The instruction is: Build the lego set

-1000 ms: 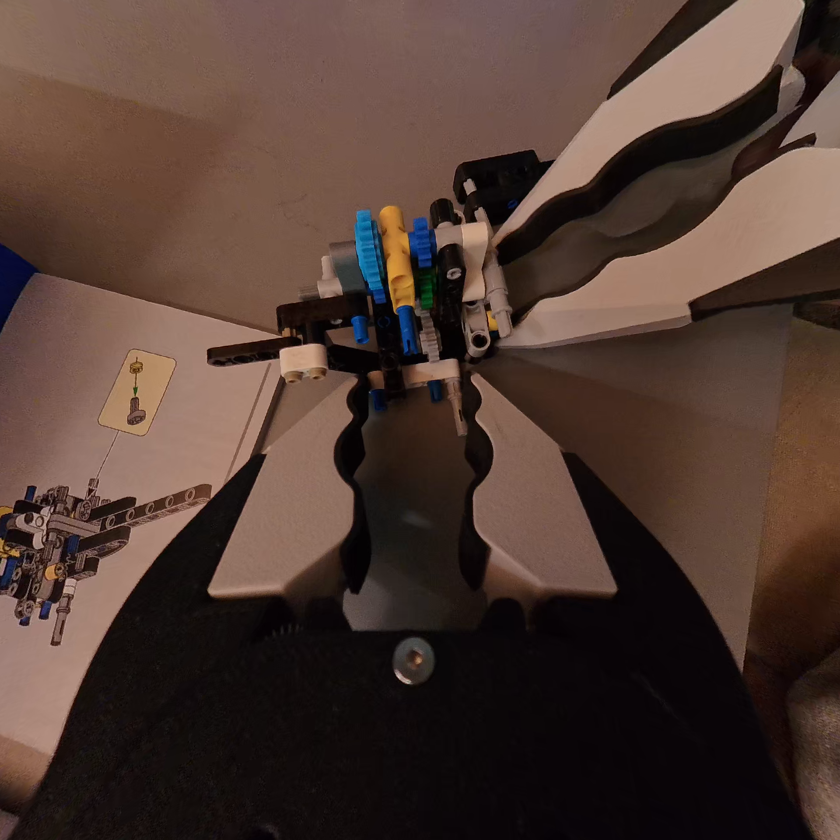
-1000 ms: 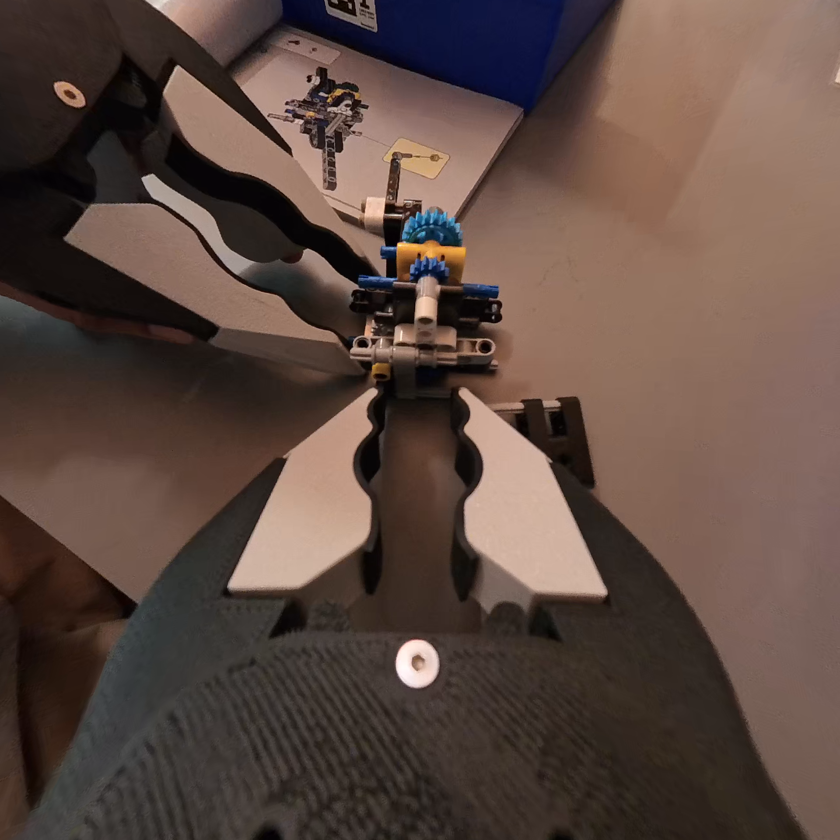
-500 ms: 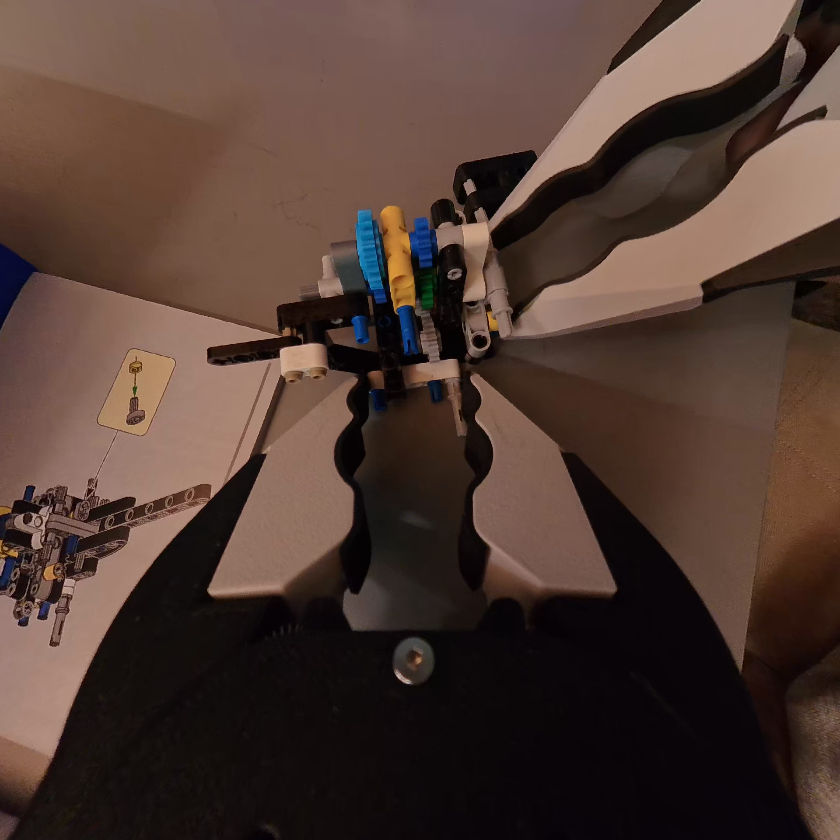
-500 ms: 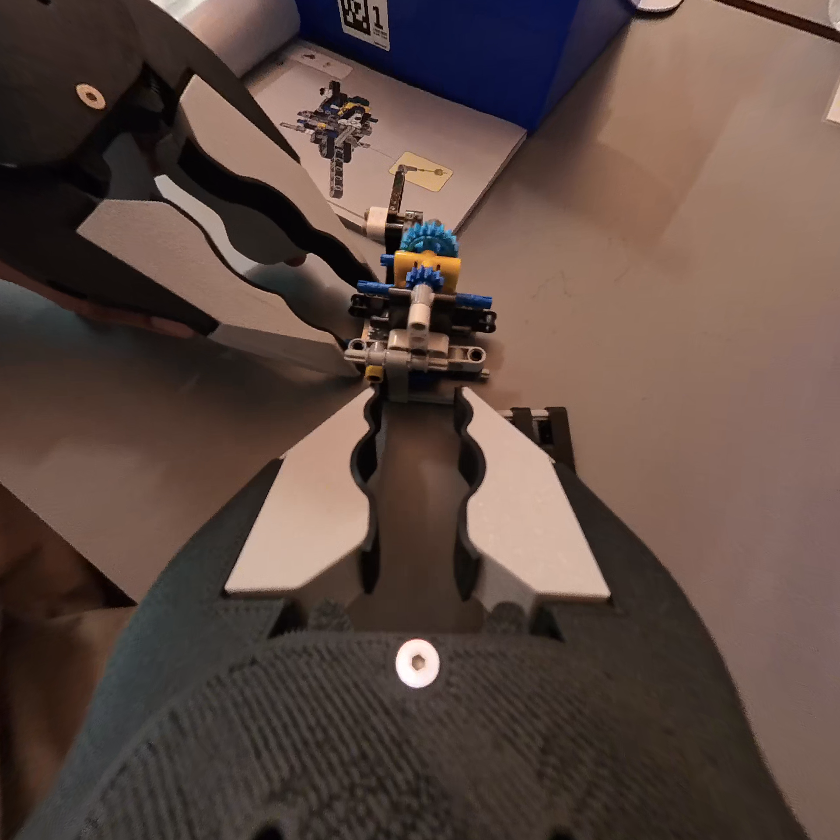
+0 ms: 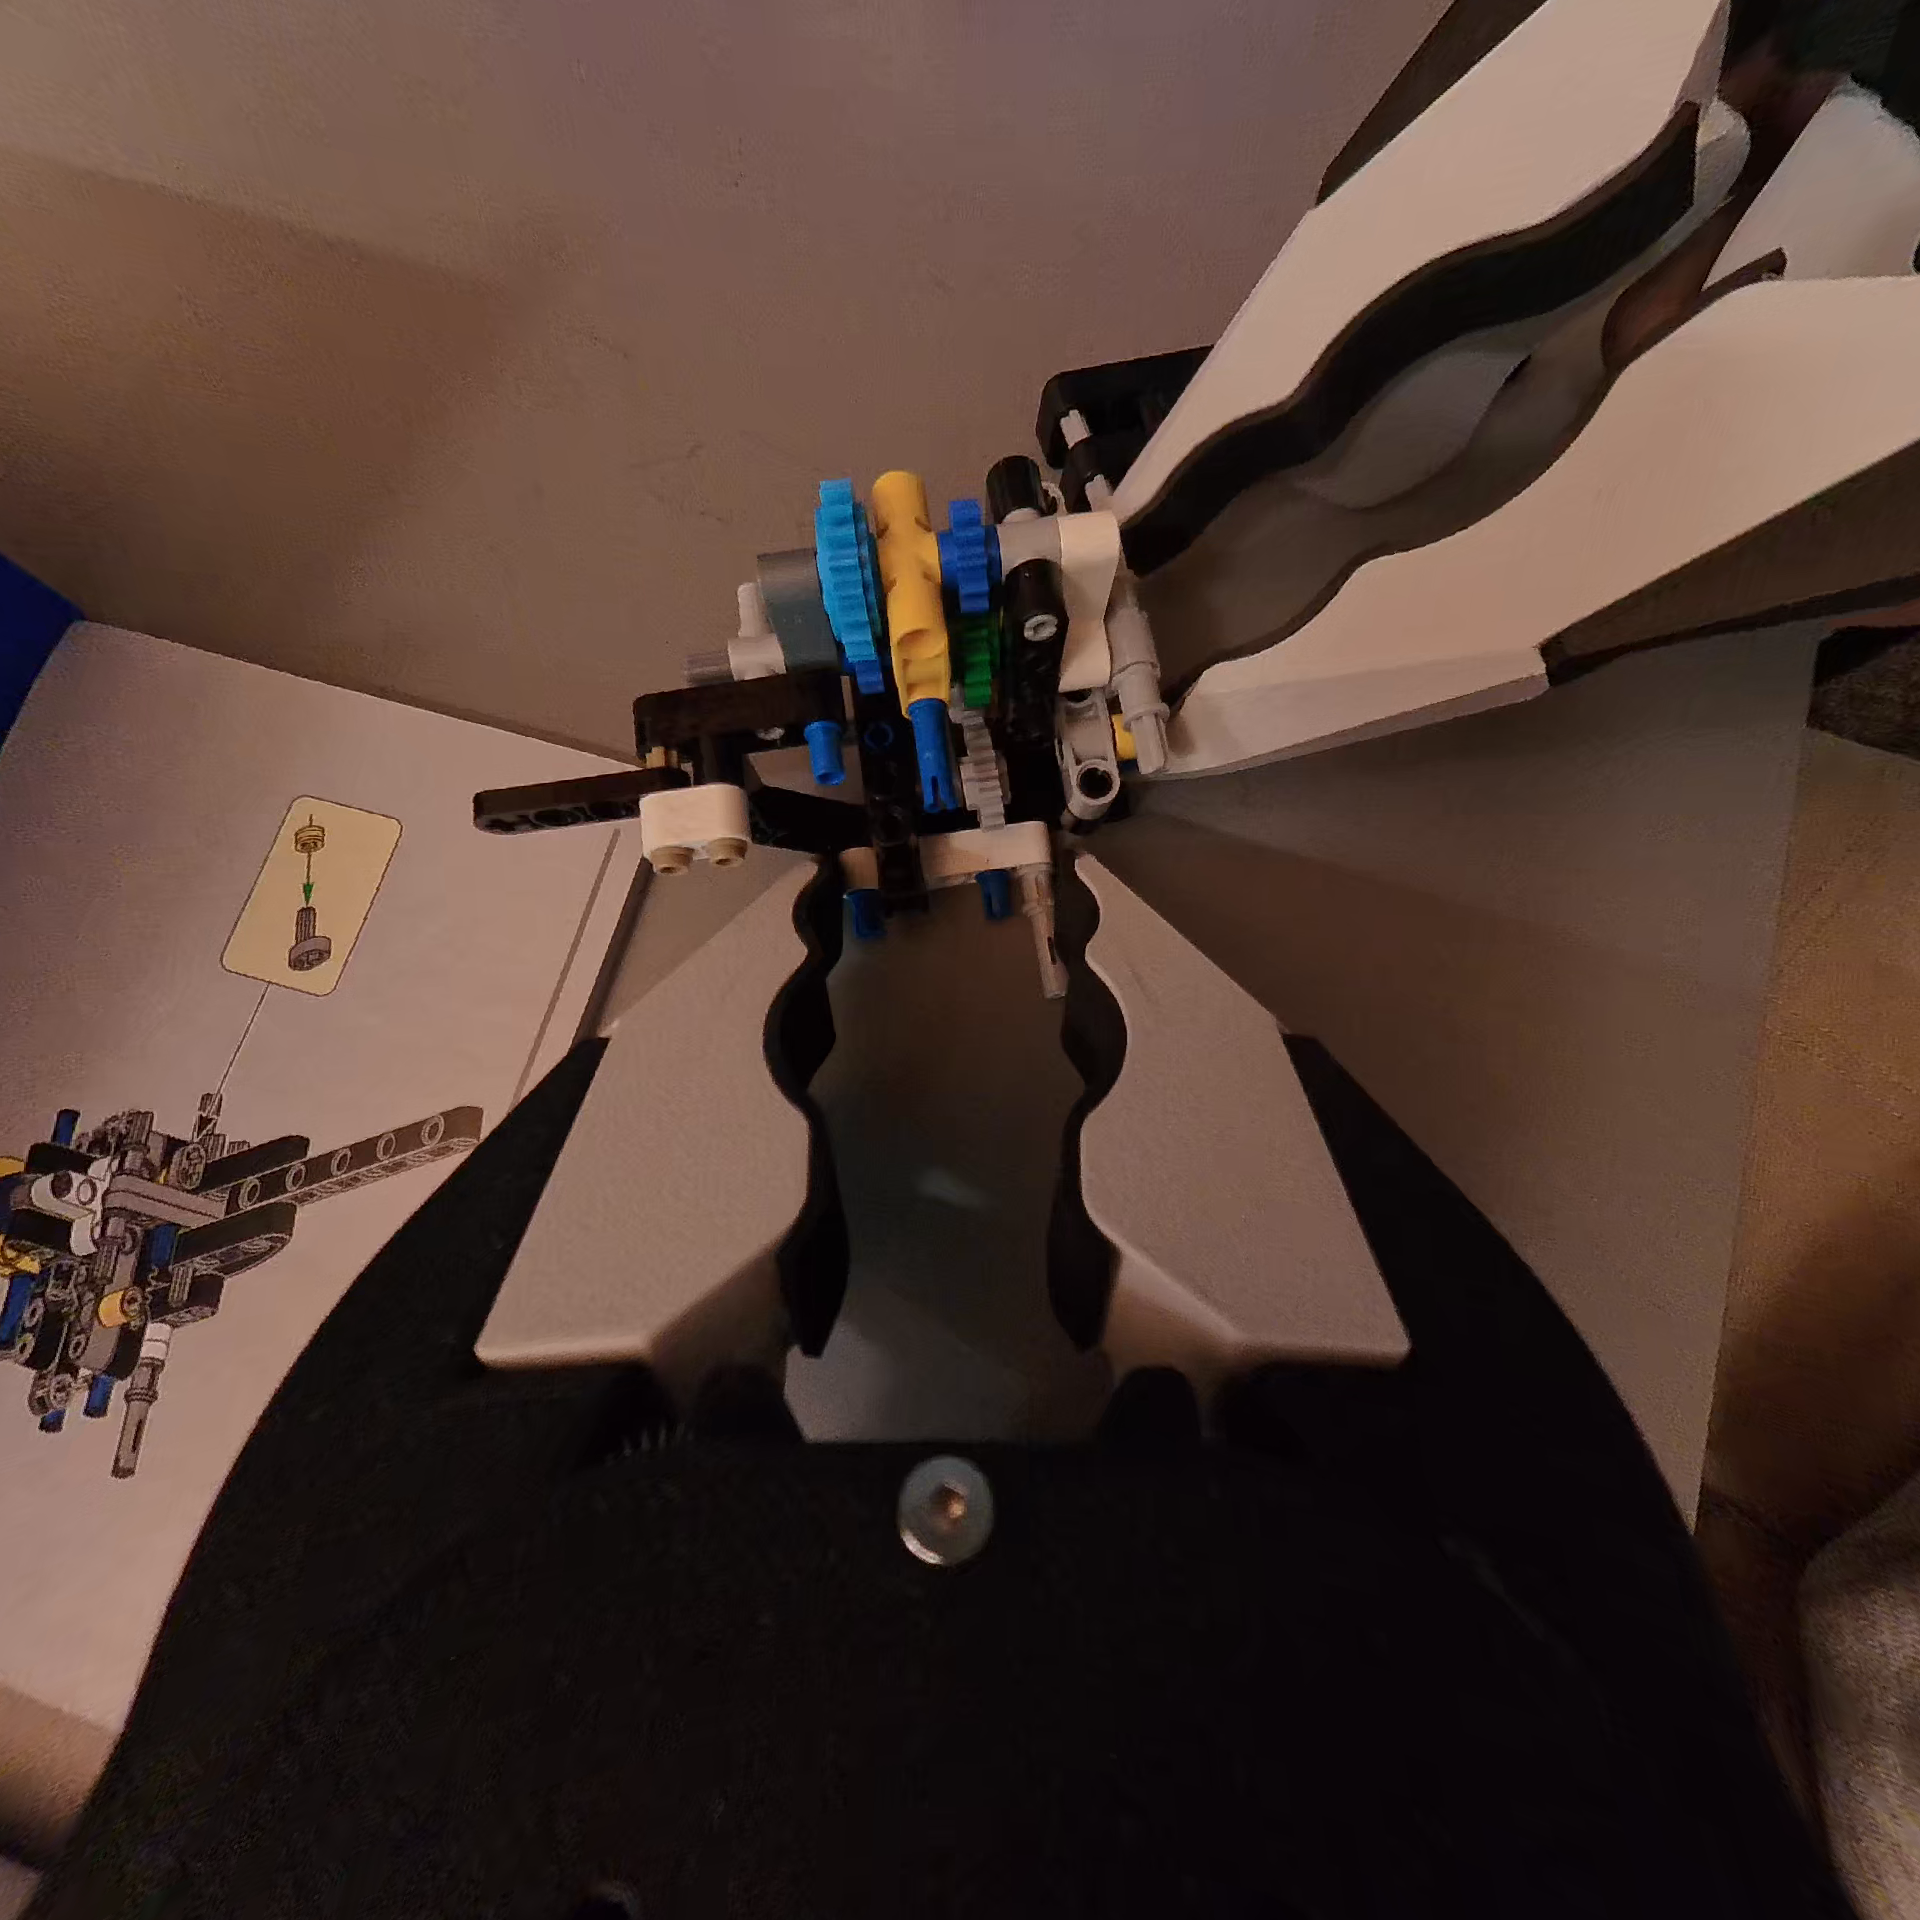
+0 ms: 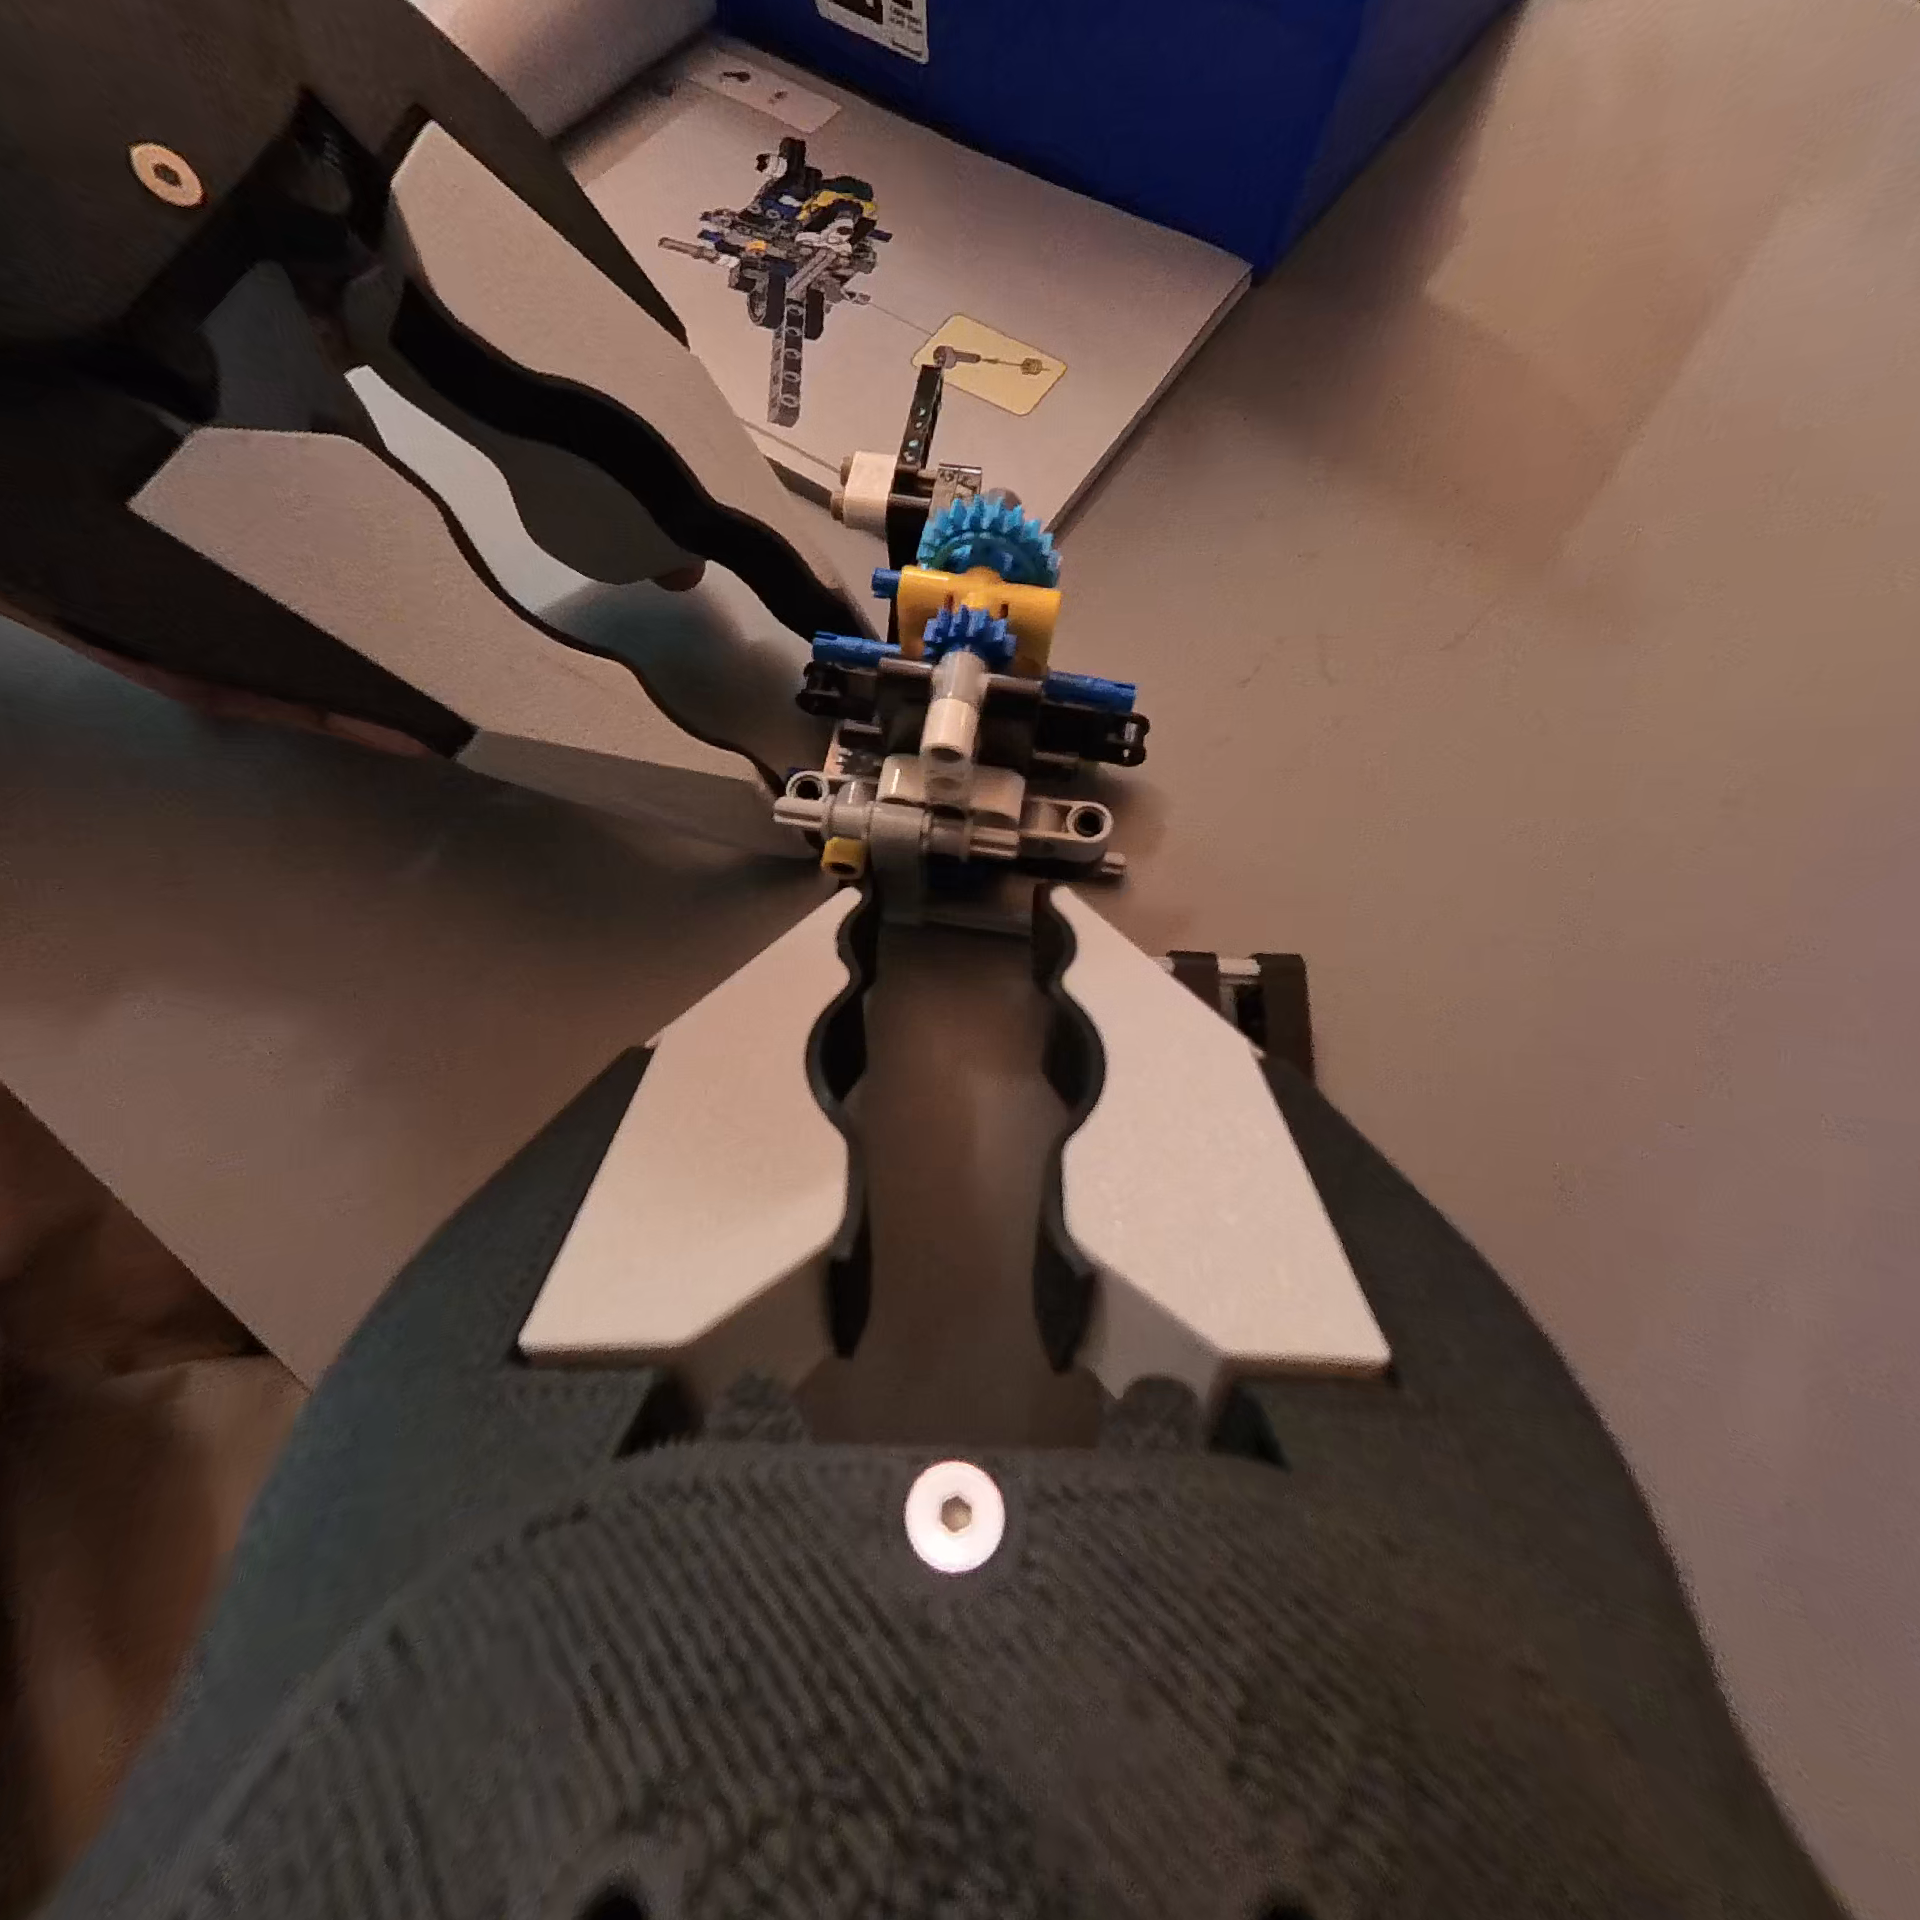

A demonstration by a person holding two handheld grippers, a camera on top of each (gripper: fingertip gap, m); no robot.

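The lego assembly (image 5: 914, 665), with blue gears, a yellow connector and black and grey beams, is held between both grippers just above the grey table (image 5: 520, 364). My left gripper (image 5: 948, 883) is shut on its near white and black end. My right gripper (image 6: 951, 904) is shut on the grey piece at its other end (image 6: 935, 821). In the left wrist view the right gripper (image 5: 1148, 634) comes in from the upper right. In the right wrist view the left gripper (image 6: 826, 732) comes in from the upper left. A black beam (image 5: 561, 805) sticks out to the left.
The open instruction booklet (image 5: 156, 935) lies on the table and also shows in the right wrist view (image 6: 1091, 281), with a blue box (image 6: 1143, 94) behind it. A loose black lego piece (image 6: 1252, 997) lies beside my right gripper. The table edge (image 6: 156, 1195) runs close by.
Both grippers keep their hold on the assembly. The right gripper has shifted and tilted slightly; the assembly has hardly moved.
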